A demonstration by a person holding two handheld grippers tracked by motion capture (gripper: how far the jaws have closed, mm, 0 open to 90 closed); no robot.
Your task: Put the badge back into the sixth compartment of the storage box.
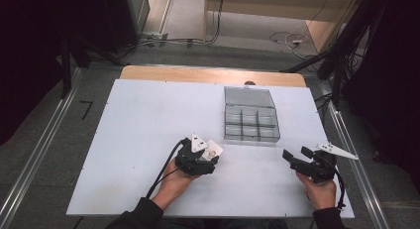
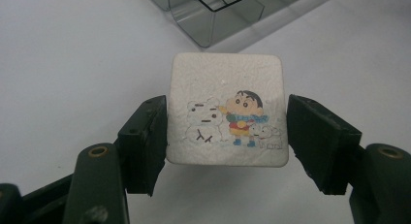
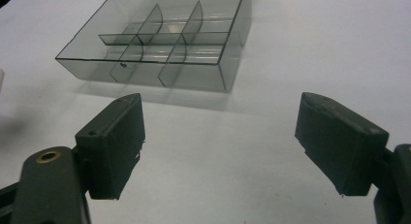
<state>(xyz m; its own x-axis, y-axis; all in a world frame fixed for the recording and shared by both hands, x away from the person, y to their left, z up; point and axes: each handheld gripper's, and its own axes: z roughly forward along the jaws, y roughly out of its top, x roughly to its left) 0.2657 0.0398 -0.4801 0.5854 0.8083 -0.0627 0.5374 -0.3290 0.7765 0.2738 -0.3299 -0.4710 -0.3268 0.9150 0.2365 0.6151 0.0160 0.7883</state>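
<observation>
Left tongs (image 2: 228, 136): clamped on the tile (image 2: 227, 110), pads pressing its two side edges.
Tile: square, no long axis; held flat above the white tabletop (image 1: 143, 120), cartoon picture upright, top edge toward the clear box (image 2: 218, 13).
Right tongs (image 3: 220, 146): apart, holding nothing, aimed at the box.

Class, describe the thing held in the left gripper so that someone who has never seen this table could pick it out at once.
On the white table, in front of the clear divided box, the left gripper is shut on a tile. It is a square, off-white tile with rounded corners. Its printed cartoon of a child beside a snowman sets it apart from everything near it.
</observation>
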